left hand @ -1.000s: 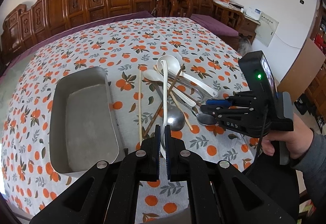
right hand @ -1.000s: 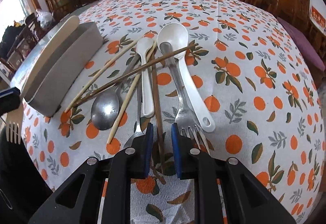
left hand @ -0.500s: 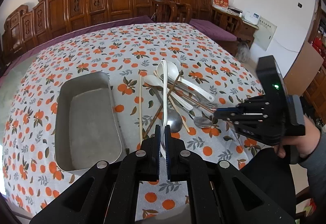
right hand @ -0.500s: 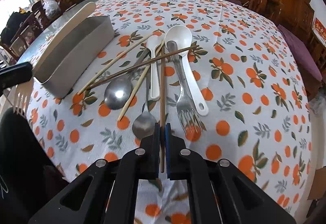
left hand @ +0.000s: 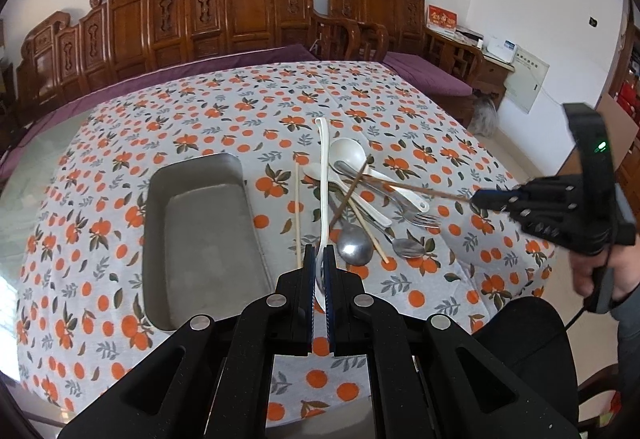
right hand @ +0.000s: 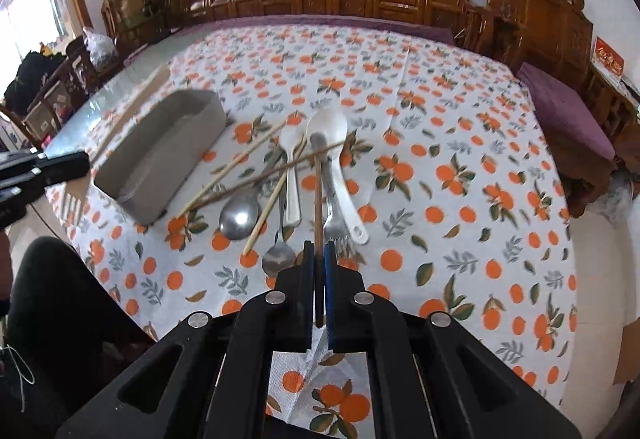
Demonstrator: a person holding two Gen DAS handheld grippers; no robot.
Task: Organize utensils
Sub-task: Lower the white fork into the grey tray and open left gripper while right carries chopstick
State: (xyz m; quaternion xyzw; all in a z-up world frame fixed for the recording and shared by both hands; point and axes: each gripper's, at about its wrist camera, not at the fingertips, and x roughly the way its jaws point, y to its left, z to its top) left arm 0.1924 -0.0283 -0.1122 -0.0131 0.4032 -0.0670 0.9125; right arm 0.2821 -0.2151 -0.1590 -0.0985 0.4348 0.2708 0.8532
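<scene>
My left gripper [left hand: 319, 251] is shut on a white long-handled utensil [left hand: 325, 175], whose handle reaches forward above the table. To its left lies an empty grey metal tray [left hand: 156, 223]. My right gripper [right hand: 319, 245] is shut on a dark brown chopstick [right hand: 317, 199], held up at its near end while its far end rests among the pile. In the left wrist view this gripper [left hand: 480, 197] hangs at the right with the chopstick [left hand: 424, 190]. The pile holds a white ladle [right hand: 326, 123], a metal spoon [right hand: 239, 216], a fork [right hand: 334, 227] and pale chopsticks [right hand: 236, 159].
An orange-print cloth [left hand: 240, 111] covers the table. Carved wooden chairs [left hand: 248, 7] line the far side, with a purple cushion [right hand: 560, 111] at the right. A person's dark-clothed legs [right hand: 60, 299] and a hand [left hand: 600, 275] are at the near edge. The left gripper [right hand: 60, 167] shows at the left edge.
The right gripper's jaws have come together on the dark chopstick and lifted its near end. Both grippers have risen, so the table looks farther away.
</scene>
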